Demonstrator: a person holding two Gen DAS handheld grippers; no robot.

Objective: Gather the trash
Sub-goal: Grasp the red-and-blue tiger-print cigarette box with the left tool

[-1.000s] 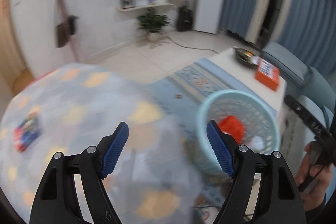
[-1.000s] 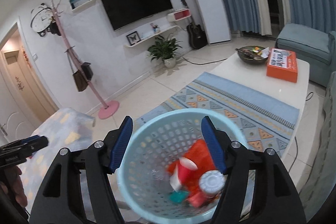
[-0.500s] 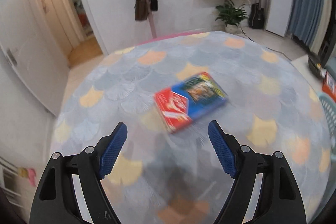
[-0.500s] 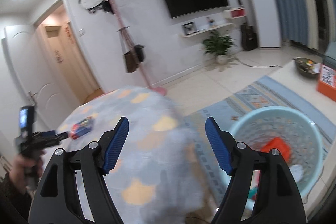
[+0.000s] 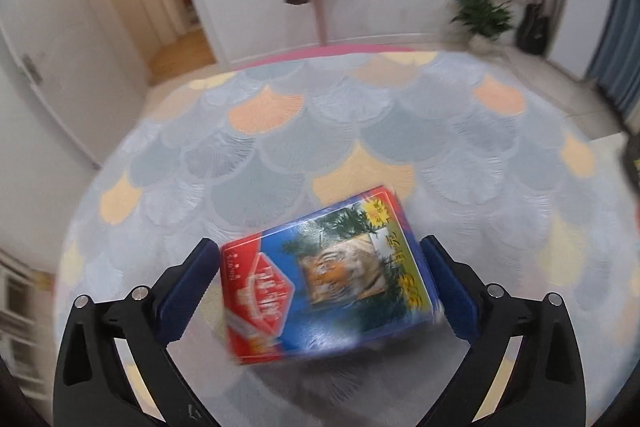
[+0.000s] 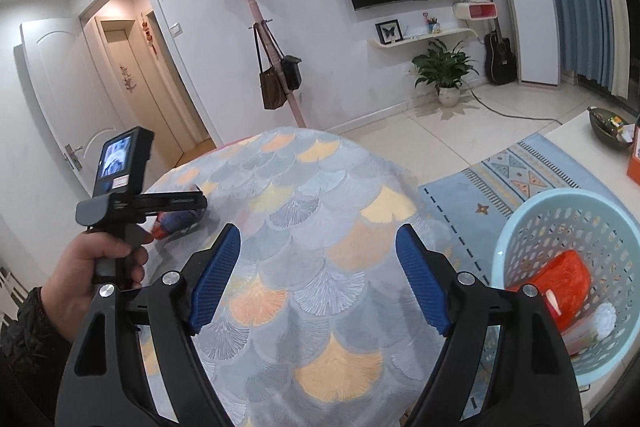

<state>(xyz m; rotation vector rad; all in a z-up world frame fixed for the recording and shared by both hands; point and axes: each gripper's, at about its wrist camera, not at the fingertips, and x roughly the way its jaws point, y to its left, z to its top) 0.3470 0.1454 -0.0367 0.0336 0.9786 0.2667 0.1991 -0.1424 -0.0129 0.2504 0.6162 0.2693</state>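
Note:
A flat red and blue box point(image 5: 324, 279) with a tiger picture lies on the round table's scale-patterned cloth point(image 5: 320, 131). My left gripper point(image 5: 319, 246) points down over it, its jaws opening, and the box sits between the blue pads without being pressed. In the right wrist view a hand point(image 6: 88, 267) holds that left gripper point(image 6: 188, 207) above the box point(image 6: 172, 223). My right gripper point(image 6: 318, 233) hangs over the near part of the cloth point(image 6: 320, 187), jaws opening, with nothing between them. The light blue basket point(image 6: 560, 211) on the floor at the right holds red wrapping point(image 6: 560, 283) and other trash.
A pink coat stand point(image 6: 276, 67) with bags stands behind the table, beside an open door point(image 6: 132, 87). A potted plant point(image 6: 444, 71) and a guitar point(image 6: 498, 55) line the far wall. A patterned rug point(image 6: 520, 175) and a low white table point(image 6: 580, 143) lie to the right.
The left gripper swung away from the basket, came down over the table, and now straddles the box with wider jaws. The right gripper swung left from above the basket towards the table.

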